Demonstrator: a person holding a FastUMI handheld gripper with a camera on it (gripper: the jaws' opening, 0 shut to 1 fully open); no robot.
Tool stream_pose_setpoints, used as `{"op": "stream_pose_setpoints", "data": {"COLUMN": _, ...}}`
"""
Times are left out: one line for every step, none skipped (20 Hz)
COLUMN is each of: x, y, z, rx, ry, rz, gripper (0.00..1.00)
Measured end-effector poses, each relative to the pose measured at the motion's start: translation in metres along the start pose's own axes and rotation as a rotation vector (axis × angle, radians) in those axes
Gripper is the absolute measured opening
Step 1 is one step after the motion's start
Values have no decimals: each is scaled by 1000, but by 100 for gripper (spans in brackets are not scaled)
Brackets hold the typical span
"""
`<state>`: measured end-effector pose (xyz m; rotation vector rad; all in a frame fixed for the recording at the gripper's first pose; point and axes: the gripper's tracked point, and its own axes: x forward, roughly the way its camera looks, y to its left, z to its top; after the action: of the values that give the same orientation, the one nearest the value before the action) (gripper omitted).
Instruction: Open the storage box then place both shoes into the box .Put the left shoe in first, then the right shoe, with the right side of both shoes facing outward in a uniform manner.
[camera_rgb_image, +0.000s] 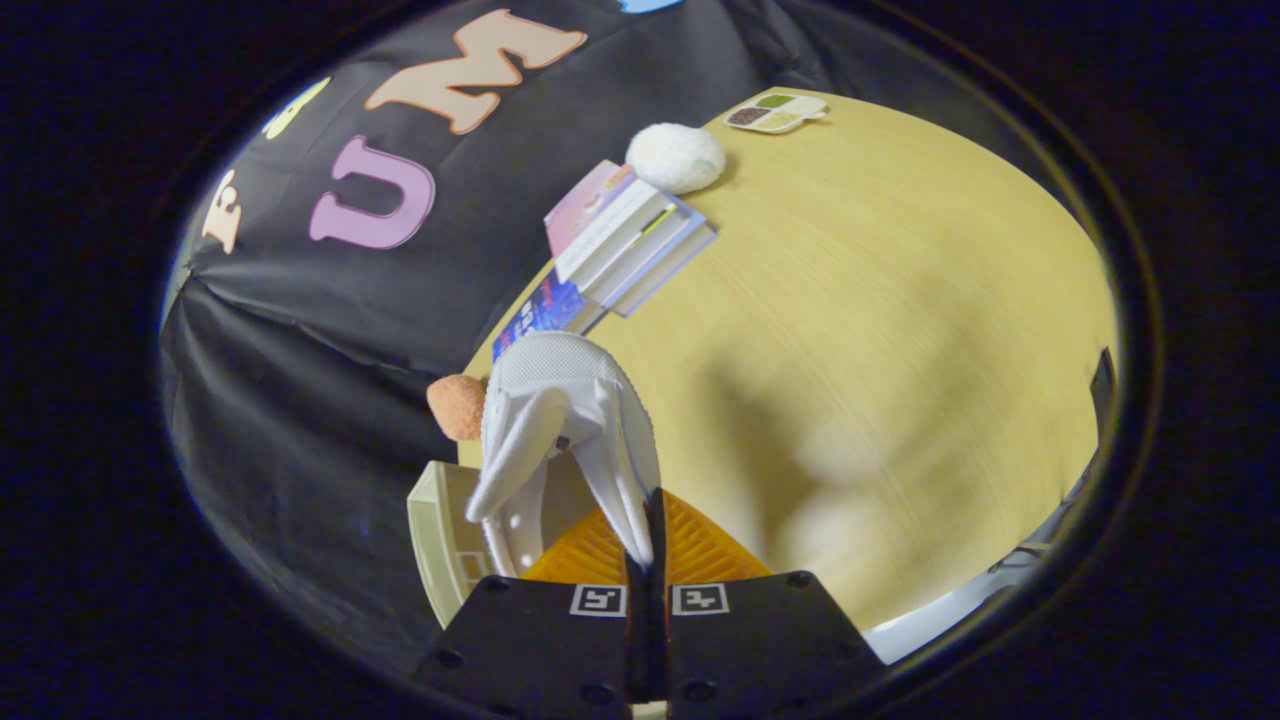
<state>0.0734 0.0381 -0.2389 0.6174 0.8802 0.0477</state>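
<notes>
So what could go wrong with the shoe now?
1. The gripper is shut on just a thin edge of the white shoe, which hangs from it. The shoe might slip out and drop.
2. The shoe dangles above the table, beside the box. A quick swing might knock it against the box wall or the orange ball close by.
</notes>
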Motion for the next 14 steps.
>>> {"op": "stream_pose_setpoints", "data": {"x": -4, "y": 21, "z": -4, "rx": -8, "ry": 8, "rz": 30, "gripper": 3}}
{"op": "stream_pose_setpoints", "data": {"x": -6, "y": 41, "z": -10, "rx": -12, "ry": 17, "rz": 62, "gripper": 3}}
{"op": "stream_pose_setpoints", "data": {"x": -8, "y": 61, "z": -18, "rx": -11, "ry": 29, "rz": 89, "gripper": 3}}
{"op": "stream_pose_setpoints", "data": {"x": -9, "y": 78, "z": -25, "rx": -7, "ry": 39, "rz": 109, "gripper": 3}}
{"op": "stream_pose_setpoints", "data": {"x": -9, "y": 95, "z": -34, "rx": -5, "ry": 50, "rz": 125, "gripper": 3}}
{"op": "stream_pose_setpoints", "data": {"x": -8, "y": 113, "z": -43, "rx": -7, "ry": 58, "rz": 138, "gripper": 3}}
{"op": "stream_pose_setpoints", "data": {"x": 0, "y": 132, "z": -56, "rx": -18, "ry": 63, "rz": 147, "gripper": 3}}
{"op": "stream_pose_setpoints", "data": {"x": 4, "y": 143, "z": -65, "rx": -35, "ry": 65, "rz": 149, "gripper": 2}}
{"op": "stream_pose_setpoints", "data": {"x": 9, "y": 152, "z": -73, "rx": -53, "ry": 68, "rz": 140, "gripper": 2}}
{"op": "stream_pose_setpoints", "data": {"x": 14, "y": 158, "z": -82, "rx": -72, "ry": 74, "rz": 128, "gripper": 3}}
{"op": "stream_pose_setpoints", "data": {"x": 19, "y": 166, "z": -92, "rx": -92, "ry": 84, "rz": 122, "gripper": 3}}
{"op": "stream_pose_setpoints", "data": {"x": 23, "y": 174, "z": -102, "rx": -106, "ry": 92, "rz": 121, "gripper": 3}}
{"op": "stream_pose_setpoints", "data": {"x": 28, "y": 182, "z": -111, "rx": -120, "ry": 101, "rz": 122, "gripper": 3}}
{"op": "stream_pose_setpoints", "data": {"x": 33, "y": 187, "z": -118, "rx": -135, "ry": 103, "rz": 119, "gripper": 3}}
